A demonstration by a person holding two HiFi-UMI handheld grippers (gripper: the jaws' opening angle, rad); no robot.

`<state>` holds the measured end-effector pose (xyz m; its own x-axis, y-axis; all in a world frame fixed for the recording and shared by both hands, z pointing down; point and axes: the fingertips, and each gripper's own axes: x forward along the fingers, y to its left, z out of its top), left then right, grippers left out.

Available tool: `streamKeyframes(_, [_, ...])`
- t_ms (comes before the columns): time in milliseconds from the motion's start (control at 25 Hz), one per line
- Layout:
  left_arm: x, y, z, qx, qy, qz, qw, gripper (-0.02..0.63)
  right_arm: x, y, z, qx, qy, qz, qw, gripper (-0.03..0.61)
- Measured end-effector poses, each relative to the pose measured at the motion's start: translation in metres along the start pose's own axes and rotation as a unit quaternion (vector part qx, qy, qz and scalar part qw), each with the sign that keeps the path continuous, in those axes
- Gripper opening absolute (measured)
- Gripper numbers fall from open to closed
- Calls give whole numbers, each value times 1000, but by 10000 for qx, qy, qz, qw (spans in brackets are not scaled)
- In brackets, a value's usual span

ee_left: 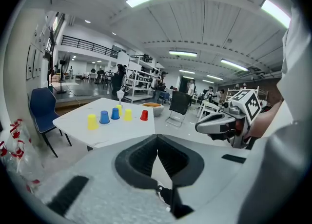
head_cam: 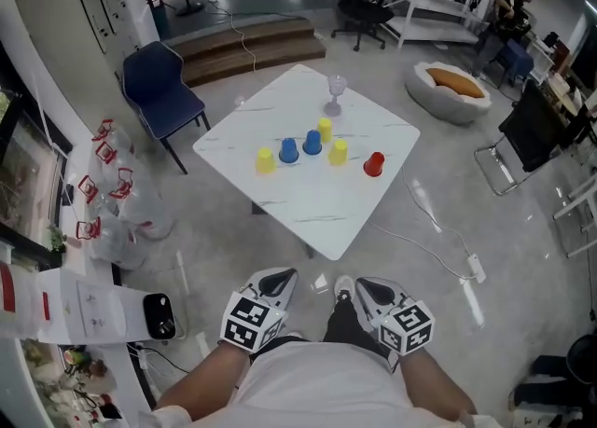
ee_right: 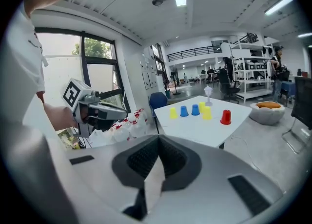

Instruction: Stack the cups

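so both the left tool (head_cam: pixel 280 279) and right tool (head_cam: pixel 366 288) are pressed together, empty, hanging near the body, I'd guess because the little yellow, blue and red plastic cups (head_cam: pixel 312 142) sit unstacked on the white square desk (head_cam: pixel 308 202) well ahead

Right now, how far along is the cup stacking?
Nothing done: the yellow cups, blue cups and red cup stand unstacked on the table. In hand: nothing; left gripper and right gripper are shut, empty. All stacking remains.
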<state>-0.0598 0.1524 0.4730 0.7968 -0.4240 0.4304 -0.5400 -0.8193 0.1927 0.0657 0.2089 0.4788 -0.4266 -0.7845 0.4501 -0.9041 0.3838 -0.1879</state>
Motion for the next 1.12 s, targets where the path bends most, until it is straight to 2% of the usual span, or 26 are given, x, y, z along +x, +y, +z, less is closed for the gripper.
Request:
streamKeyframes(200, [35,23,20,-91,-35,333,9994,9,32,-45,21,-111,25,323,9994,6])
streamKeyframes(400, [83,46,58,-184,-116,651,9976,9,68,-99,57,-197,10,696,9974,6])
streamKeyframes(600, [119,65,89,-491,-228,970,9938,9,99,-135,81,-293,78,1162,9928,6])
streamKeyframes(880, [148,85,101,-724,-161,1542,9853,9,129,-169,86,-434,295,1715,9838,6])
streamKeyframes(1120, [148,100,96,-881,-77,1885,9781,9,161,-176,85,-600,492,2004,9766,6])
